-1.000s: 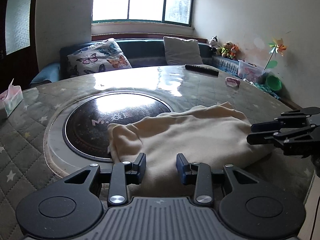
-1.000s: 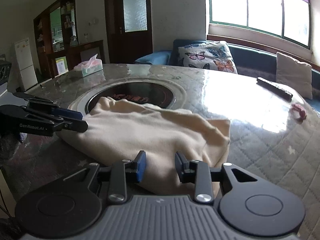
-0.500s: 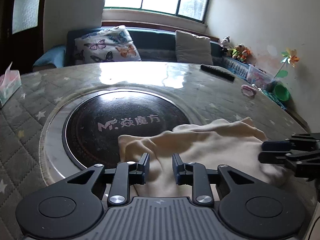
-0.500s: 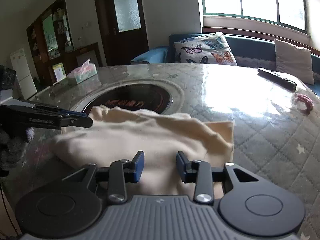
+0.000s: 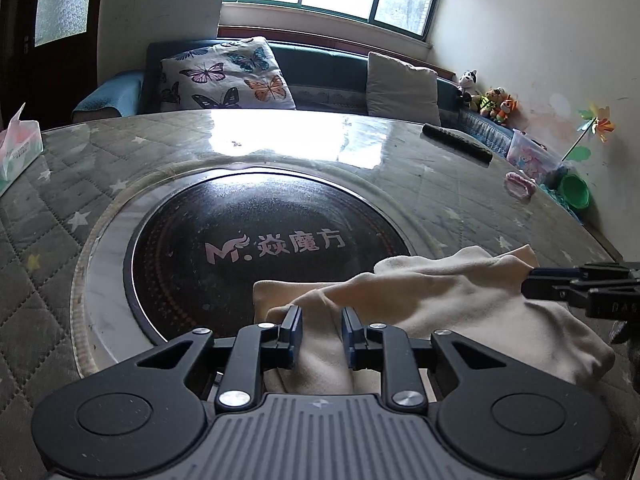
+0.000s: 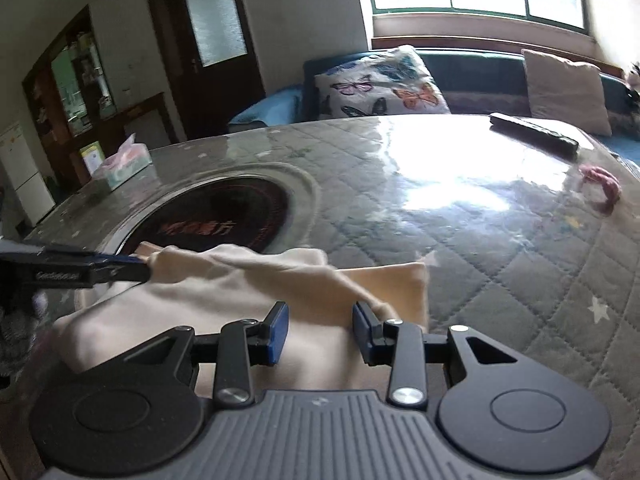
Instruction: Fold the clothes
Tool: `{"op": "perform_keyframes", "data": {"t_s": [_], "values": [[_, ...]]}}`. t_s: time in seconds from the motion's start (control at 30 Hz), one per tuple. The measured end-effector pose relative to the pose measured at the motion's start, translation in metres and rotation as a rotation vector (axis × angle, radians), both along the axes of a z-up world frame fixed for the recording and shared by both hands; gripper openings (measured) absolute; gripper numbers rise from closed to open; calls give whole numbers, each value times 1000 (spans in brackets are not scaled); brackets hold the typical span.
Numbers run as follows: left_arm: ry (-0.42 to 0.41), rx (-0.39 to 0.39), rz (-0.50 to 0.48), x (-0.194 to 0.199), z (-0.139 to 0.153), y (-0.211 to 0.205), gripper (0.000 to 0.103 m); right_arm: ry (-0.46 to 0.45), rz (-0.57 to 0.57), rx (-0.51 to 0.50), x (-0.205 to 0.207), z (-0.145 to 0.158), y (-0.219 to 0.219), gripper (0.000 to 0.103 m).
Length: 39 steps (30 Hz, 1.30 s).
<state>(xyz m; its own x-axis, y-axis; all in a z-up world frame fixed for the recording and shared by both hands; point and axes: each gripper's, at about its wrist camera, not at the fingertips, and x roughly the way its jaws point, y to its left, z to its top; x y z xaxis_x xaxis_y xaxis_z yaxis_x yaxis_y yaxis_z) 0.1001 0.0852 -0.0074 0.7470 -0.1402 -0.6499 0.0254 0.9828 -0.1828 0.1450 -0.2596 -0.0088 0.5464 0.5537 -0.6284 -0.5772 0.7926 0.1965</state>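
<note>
Evidently both tongs, left gripper (image 5: 322, 334) and right gripper (image 6: 320, 332), pinch the cream garment (image 5: 460, 304) between their fingers, lifting its near edge to fold it forward.

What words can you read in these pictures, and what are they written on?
"M. 焱魔方": on the round black cooktop set in the table.
White letters on the left hand-held gripper, right wrist view: too blurred to read.
Small print on the tissue box: too small.

- On the black round plate (image 5: 248, 240) in your table you can read "M. 焱魔方" (pale letters).
- The other gripper's lettering is too blurred.
</note>
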Motion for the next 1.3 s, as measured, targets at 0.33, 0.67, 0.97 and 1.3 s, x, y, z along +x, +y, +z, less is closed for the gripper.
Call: {"op": "perform_keyframes", "data": {"t_s": [0.33,0.67,0.97,1.3], "values": [[0,6,-4,4,0,-1,24,-34,60,-43,11,5,31,35],[-10,15,-6,-5,7,-6,39,-69,55,-60,0,11,34,46],[-41,33,38,-31,18,1,66,-125,104,-71,-35,22,44,55],[-29,23,148,-58,16,30,86,-189,230,-120,-77,27,69,66]]}}
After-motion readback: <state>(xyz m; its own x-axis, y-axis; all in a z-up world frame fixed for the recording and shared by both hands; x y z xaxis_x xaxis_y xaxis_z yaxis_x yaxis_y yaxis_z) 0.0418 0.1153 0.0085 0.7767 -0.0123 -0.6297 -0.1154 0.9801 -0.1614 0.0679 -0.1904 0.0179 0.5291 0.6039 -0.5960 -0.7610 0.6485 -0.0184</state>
